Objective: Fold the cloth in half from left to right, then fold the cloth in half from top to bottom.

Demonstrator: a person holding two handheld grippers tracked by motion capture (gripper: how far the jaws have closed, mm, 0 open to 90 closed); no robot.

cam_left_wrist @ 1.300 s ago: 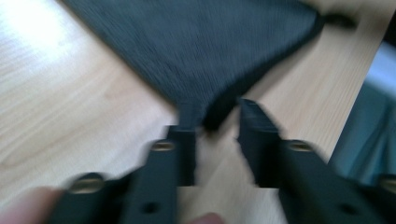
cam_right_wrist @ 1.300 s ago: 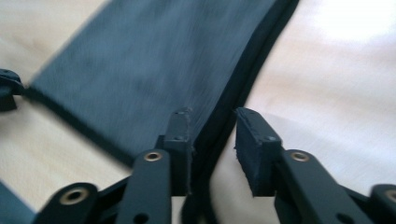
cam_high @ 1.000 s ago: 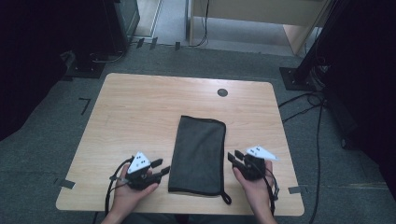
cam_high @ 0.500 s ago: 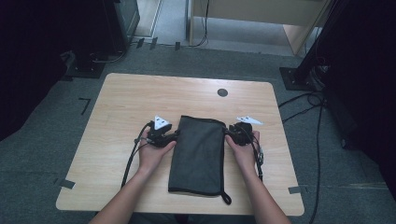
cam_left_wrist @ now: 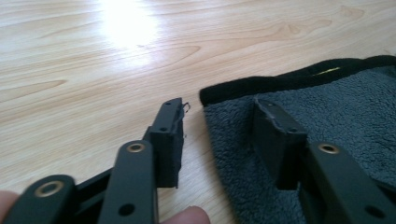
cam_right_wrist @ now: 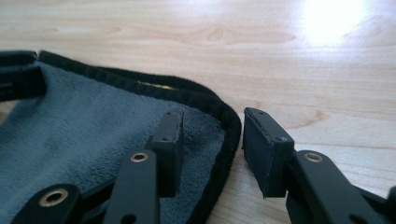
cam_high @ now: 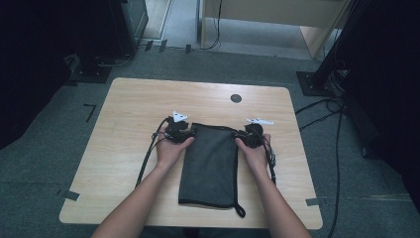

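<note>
A dark grey fleece towel (cam_high: 210,163) with black trim lies folded lengthwise on the wooden table (cam_high: 138,109). My left gripper (cam_high: 188,133) is at its far left corner. In the left gripper view the left gripper (cam_left_wrist: 219,107) is open, one jaw over bare wood, the other over the towel (cam_left_wrist: 336,102), with the corner between them; the jaws have just been closing slightly. My right gripper (cam_high: 243,135) is at the far right corner. There the right gripper (cam_right_wrist: 212,116) straddles the trimmed edge of the towel (cam_right_wrist: 93,130), open, after opening a little.
A round black grommet (cam_high: 236,98) sits in the table top beyond the towel. A black loop (cam_high: 239,210) hangs from the towel's near right corner. Cables trail from both grippers along the forearms. Dark stands and cables (cam_high: 337,109) surround the table on the floor.
Both hands have moved forward along the towel's long sides, from its near end to its far corners, and now sit low over the table.
</note>
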